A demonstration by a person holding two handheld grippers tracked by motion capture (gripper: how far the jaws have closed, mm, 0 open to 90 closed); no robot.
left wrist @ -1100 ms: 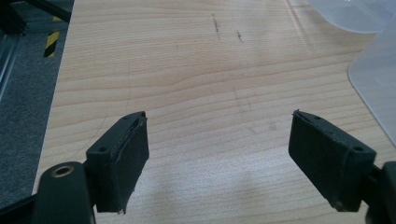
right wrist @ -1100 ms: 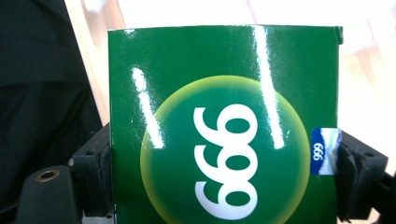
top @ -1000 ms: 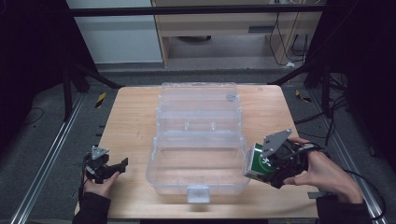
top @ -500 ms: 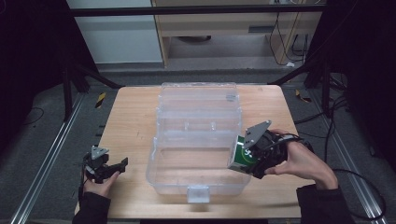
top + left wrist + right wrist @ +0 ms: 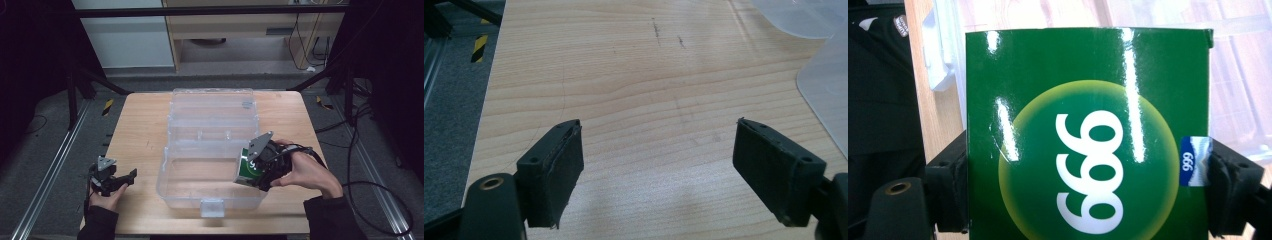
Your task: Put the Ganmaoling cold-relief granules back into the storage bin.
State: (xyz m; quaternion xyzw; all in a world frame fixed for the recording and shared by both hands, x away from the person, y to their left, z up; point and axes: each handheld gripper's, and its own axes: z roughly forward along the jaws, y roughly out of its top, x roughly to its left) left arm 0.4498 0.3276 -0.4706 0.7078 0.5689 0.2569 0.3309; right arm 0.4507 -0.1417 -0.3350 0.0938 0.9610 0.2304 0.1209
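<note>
Since a second ago we see the right gripper (image 5: 248, 172) has carried the glossy green cardboard box (image 5: 244, 170) from beside the clear plastic hinged case (image 5: 212, 197) in over its right wall, while the left gripper (image 5: 122, 181) has kept still on the pale wooden table (image 5: 140, 130). The right gripper view alone shows us the white "999" on the box's yellow-green disc and the jaws clamped on its two sides, though its lower edge is cut off. The left gripper view gives us wide-open, empty jaws over bare wood.

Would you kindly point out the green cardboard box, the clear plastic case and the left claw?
Green cardboard box (image 5: 1088, 135), right gripper view, printed face.
Clear plastic case (image 5: 212, 206), high view, front latch.
Left claw (image 5: 656, 170), left gripper view, midway between fingertips.
</note>
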